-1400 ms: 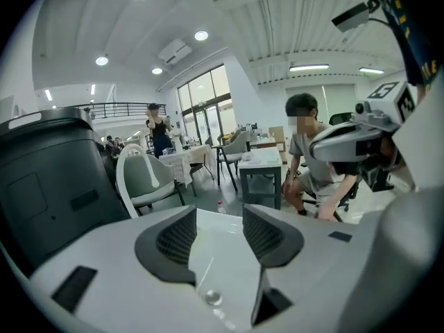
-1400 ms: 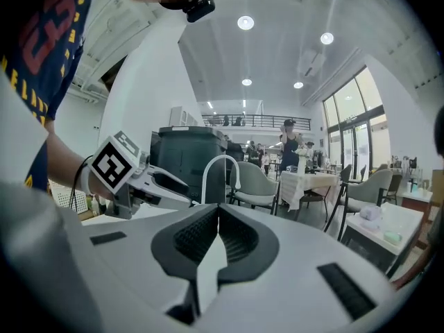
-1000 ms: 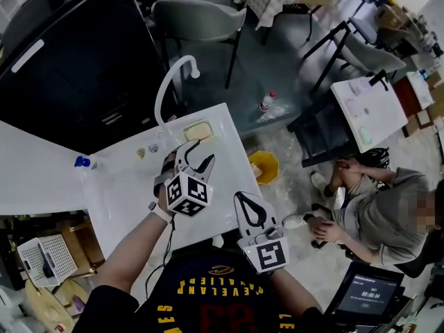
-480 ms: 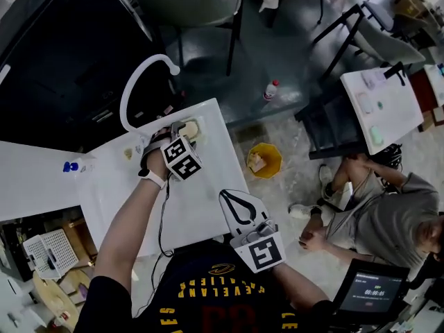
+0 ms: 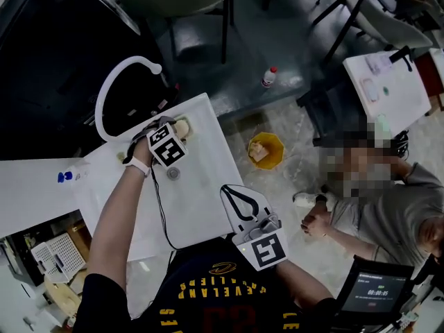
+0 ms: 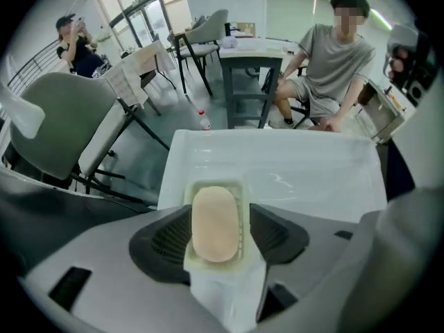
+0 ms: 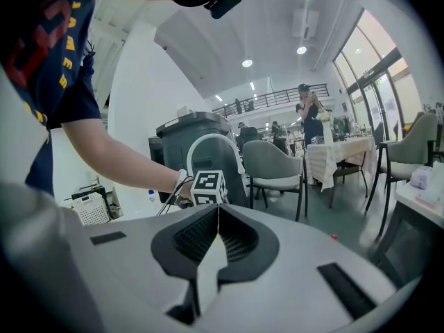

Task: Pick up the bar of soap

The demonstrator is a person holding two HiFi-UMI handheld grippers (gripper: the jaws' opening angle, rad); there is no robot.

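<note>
Looking down from the head view: finds left claw [image 5: 171, 125] pointed steeply down at the far corner of a white sink [image 5: 205, 158], close to the foot of an arched tap [image 5: 103, 72]. Shows soap [image 5: 183, 127] only as a pale patch just beyond the claw's marker cube, in a dish too small to make out here. Places right claw [image 5: 231, 193] at the sink's near edge, well apart from the soap. Catches a yellow bucket [image 5: 277, 144] on the floor beside the sink, holding a pale lump that cannot be identified.

Turning to the left gripper view: gives the dish [image 6: 241, 188] as a pale rectangular tray with rounded corners, sitting on the sink's rim and holding the soap alone. Reads the soap as a smooth oval bar, peach-beige, lying flat with its long axis running away from the camera and filling most of the dish. Has the jaws spread wide, having just been opening, with one dark ribbed pad [image 6: 166, 238] on each side of the dish. Leaves dish and soap between them, unclamped; cannot tell whether the pads touch the dish walls.

Moving to the right gripper view: has the jaws closed tip to tip, gripping nothing. Looks roughly level towards the left claw's cube, with the tap arching behind it.
</note>
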